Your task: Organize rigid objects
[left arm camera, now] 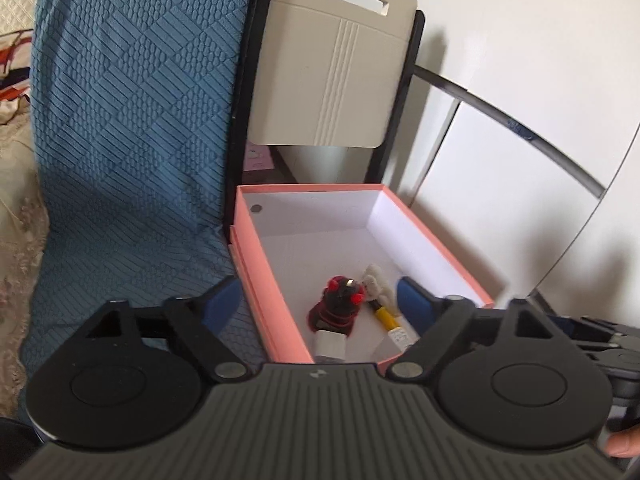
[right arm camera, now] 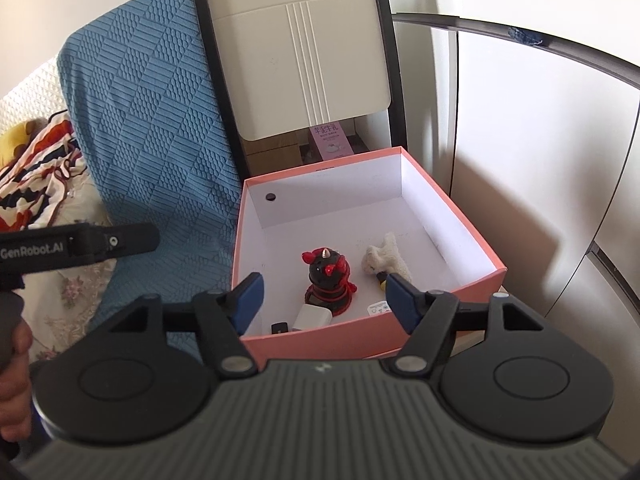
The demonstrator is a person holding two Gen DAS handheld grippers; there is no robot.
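A: Contents of the pink box [right arm camera: 460,292]?
B: Black-and-red horned figurine [right arm camera: 329,280] upright near the middle of the white floor. White fluffy toy [right arm camera: 386,261] just right of it. White charger block [right arm camera: 311,317] at the near wall, touching the figurine's base; small black item [right arm camera: 279,327] to its left. Yellow-and-black piece [left arm camera: 383,313] near the toy, partly hidden.
A: Tongs?
B: Left gripper [left arm camera: 320,305] jaws wide apart above the box's near edge, nothing between the pads. Right gripper [right arm camera: 325,303] likewise open and empty, over the near wall.
A: Surroundings?
B: Blue textured cover [right arm camera: 152,140] left of the box; beige plastic panel [right arm camera: 298,52] behind it; white wall [right arm camera: 520,140] to the right.
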